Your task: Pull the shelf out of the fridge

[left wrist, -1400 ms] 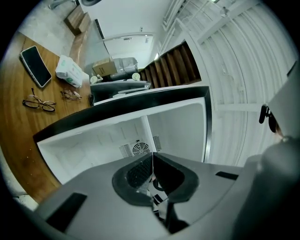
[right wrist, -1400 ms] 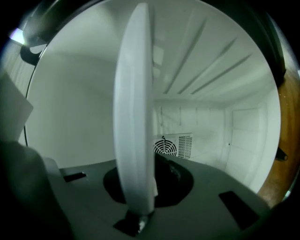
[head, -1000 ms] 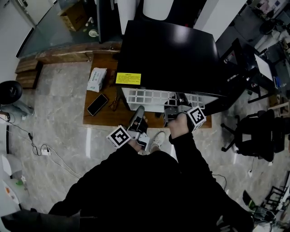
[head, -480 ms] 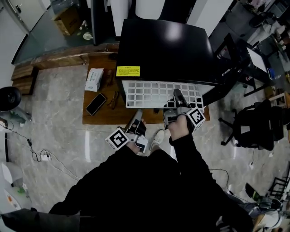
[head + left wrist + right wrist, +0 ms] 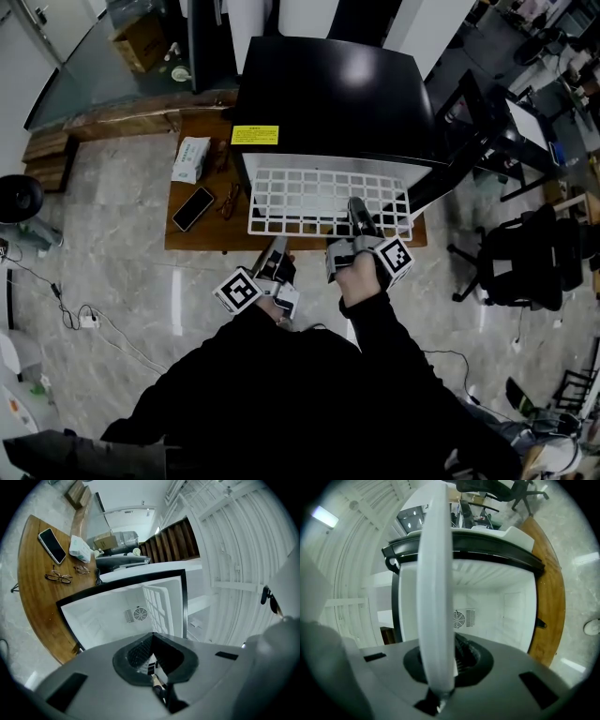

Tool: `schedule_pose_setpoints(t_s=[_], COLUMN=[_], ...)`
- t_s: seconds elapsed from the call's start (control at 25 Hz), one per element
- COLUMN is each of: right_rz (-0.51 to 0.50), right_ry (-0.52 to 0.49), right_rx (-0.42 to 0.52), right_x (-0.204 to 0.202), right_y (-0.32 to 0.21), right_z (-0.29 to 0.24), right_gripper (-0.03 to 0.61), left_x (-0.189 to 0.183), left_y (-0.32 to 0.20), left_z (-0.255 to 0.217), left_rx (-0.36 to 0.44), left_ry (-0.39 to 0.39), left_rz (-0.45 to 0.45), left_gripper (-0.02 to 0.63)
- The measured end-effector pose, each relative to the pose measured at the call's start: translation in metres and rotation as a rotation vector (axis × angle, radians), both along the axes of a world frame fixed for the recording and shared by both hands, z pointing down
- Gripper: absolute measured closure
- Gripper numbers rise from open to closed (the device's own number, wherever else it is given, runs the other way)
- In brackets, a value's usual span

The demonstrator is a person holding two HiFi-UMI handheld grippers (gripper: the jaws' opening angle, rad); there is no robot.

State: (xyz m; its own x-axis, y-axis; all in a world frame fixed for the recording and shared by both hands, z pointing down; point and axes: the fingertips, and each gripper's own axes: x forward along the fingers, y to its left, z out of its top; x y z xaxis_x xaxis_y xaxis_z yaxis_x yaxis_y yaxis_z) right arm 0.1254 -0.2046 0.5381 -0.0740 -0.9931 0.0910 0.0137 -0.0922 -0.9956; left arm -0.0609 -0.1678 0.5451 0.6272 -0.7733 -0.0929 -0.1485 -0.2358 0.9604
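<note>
The white wire shelf (image 5: 319, 200) sticks most of the way out of the black fridge (image 5: 333, 94), level above the table. My right gripper (image 5: 357, 212) is shut on the shelf's front bar near its right corner. In the right gripper view that bar (image 5: 435, 588) runs upright through the jaws of my right gripper (image 5: 439, 672), with the white fridge interior (image 5: 497, 606) behind. My left gripper (image 5: 277, 247) is shut with nothing in it, just in front of the shelf's front edge. The left gripper (image 5: 151, 654) points at the open fridge, where the shelf (image 5: 161, 605) shows edge-on.
The fridge stands on a wooden table (image 5: 202, 234) that carries a phone (image 5: 192, 208), glasses (image 5: 230, 200) and a tissue pack (image 5: 190, 159) at its left. The fridge door (image 5: 448, 155) hangs open at the right. An office chair (image 5: 525, 262) stands further right.
The shelf has slid further out of the fridge toward me, drawn by my right gripper. My left gripper stayed shut and backed away in front of the shelf.
</note>
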Motion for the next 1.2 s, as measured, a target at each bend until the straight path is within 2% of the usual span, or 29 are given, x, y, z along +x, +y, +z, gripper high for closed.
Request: schedule_pose_setpoints(t_s=[0.12,0.32,0.52,0.72,0.8,1.0,1.2], right_rz=[-0.002,-0.034,-0.052,-0.098,-0.118,-0.179,-0.242], right_ry=[0.023,0.045,0.134,0.298,0.386,0.622,0.927], right_rx=[0.018,0.081,0.141,0.155,0.158,0.280,0.226], right_x=[-0.001,0.006,0.029,0.050,0.057,0.059,0.067], right_y=[0.027,0.084,0.123,0.152,0.162,0.170,0.175], right_z=[-0.012,-0.039,-0.067,-0.081,-0.089,-0.129,-0.139], right_gripper=[0.546,0.546,0.546,0.546,0.546,0.546,0.546], left_x=[0.004,0.014,0.018,0.012,0.004,-0.011,-0.006], left_y=[0.015,0.072,0.103,0.121,0.129,0.139,0.141], left_z=[0.001,0.008,0.010,0.011,0.010,0.011,-0.004], left_rx=[-0.016,-0.034,0.001,0.047,0.060,0.072,0.170], left_ry=[0.008,0.006,-0.069,-0.249,-0.299,-0.384,-0.577], left_rz=[-0.020,-0.038,-0.044,-0.047,-0.066,-0.104,-0.057], left_gripper=[0.607,0.607,0.607,0.607,0.607,0.607,0.607])
